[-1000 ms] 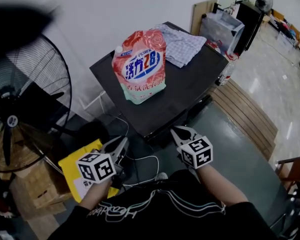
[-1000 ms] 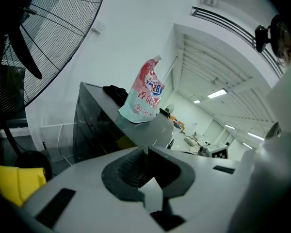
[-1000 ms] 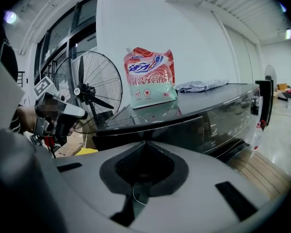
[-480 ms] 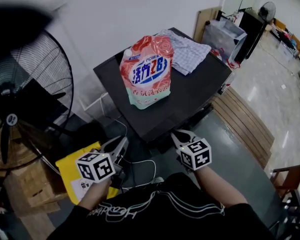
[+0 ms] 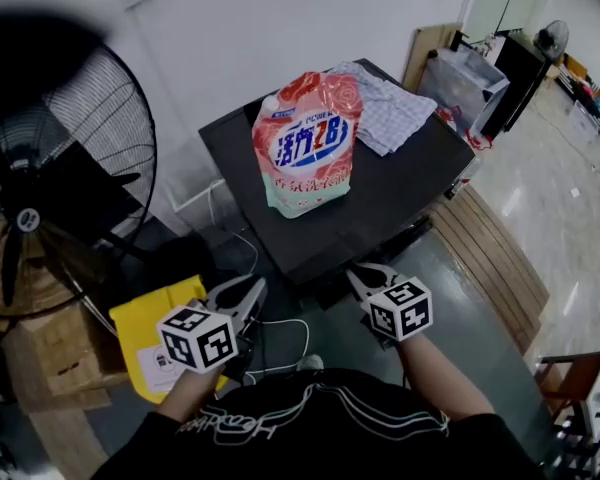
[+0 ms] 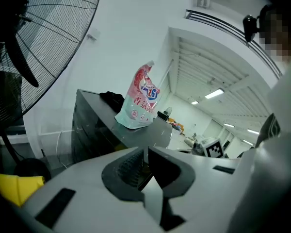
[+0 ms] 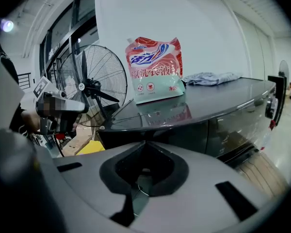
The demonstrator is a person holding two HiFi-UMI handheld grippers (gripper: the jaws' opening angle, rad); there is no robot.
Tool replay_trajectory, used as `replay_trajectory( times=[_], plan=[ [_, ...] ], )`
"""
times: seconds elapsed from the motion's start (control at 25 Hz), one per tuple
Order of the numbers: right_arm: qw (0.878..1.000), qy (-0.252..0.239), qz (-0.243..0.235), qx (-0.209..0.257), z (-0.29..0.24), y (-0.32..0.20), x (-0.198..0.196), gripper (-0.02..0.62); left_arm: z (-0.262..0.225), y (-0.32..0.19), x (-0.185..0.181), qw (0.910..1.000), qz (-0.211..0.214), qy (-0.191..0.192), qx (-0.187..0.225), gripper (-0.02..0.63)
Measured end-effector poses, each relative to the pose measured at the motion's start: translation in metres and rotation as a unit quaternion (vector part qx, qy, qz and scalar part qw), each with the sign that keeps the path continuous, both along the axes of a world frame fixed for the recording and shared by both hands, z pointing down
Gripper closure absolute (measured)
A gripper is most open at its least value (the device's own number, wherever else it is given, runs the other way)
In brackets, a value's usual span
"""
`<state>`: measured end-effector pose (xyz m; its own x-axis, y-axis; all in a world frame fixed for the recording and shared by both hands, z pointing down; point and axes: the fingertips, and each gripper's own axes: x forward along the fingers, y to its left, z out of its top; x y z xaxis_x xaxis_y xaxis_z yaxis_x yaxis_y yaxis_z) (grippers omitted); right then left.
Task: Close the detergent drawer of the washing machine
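The black washing machine (image 5: 380, 193) stands in front of me, top facing up; its detergent drawer is not clearly made out in any view. A pink detergent bag (image 5: 308, 143) stands upright on the top. My left gripper (image 5: 250, 288) hangs low, left of the machine's near corner, jaws shut and empty. My right gripper (image 5: 363, 271) is just below the machine's front edge, jaws also shut with nothing in them. The left gripper view shows the bag (image 6: 139, 98) on the machine (image 6: 94, 125); the right gripper view shows the bag (image 7: 156, 69) above the glossy top (image 7: 208, 101).
A checked cloth (image 5: 385, 108) lies on the machine's far part. A large floor fan (image 5: 40, 218) stands at the left, with a yellow bag (image 5: 155, 333) and cardboard box (image 5: 40, 368) near it. Cables (image 5: 280, 328) run on the floor; a wooden pallet (image 5: 490, 258) lies at the right.
The head view has shifted, so the machine and bag sit a little further right and lower in the picture. Both grippers stay shut and hold about the same places.
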<state>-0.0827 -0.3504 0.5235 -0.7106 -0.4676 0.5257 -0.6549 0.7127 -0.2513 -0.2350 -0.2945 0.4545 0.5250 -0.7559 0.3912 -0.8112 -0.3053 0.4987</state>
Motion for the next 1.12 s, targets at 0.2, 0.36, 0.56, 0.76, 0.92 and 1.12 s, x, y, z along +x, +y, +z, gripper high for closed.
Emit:
replay_trajectory(
  times=[0.2,0.36,0.56,0.76,0.92,1.12],
  plan=[
    [0.998,-0.043,-0.039,0.017,-0.038,0.010,0.008,0.569,-0.016,0.008,0.030,0.9999,0.011,0.004,0.000,0.558],
    [0.994,-0.082,-0.069,0.015,-0.072,0.029,0.019,0.569,-0.041,0.025,0.057,0.9995,0.026,0.002,0.015,0.558],
    [0.978,-0.168,-0.120,0.019,-0.128,0.068,0.030,0.569,-0.067,0.059,0.089,0.9988,0.024,0.013,0.041,0.558],
    [0.963,-0.204,-0.171,0.038,-0.175,0.112,0.035,0.569,-0.094,0.088,0.112,0.9971,0.004,0.031,0.069,0.558],
    [0.955,-0.222,-0.187,0.065,-0.203,0.136,0.053,0.569,-0.118,0.111,0.128,0.9951,-0.010,0.044,0.088,0.558],
    [0.953,-0.220,-0.178,0.109,-0.216,0.151,0.080,0.569,-0.132,0.131,0.145,0.9925,-0.029,0.035,0.114,0.558]
  ],
)
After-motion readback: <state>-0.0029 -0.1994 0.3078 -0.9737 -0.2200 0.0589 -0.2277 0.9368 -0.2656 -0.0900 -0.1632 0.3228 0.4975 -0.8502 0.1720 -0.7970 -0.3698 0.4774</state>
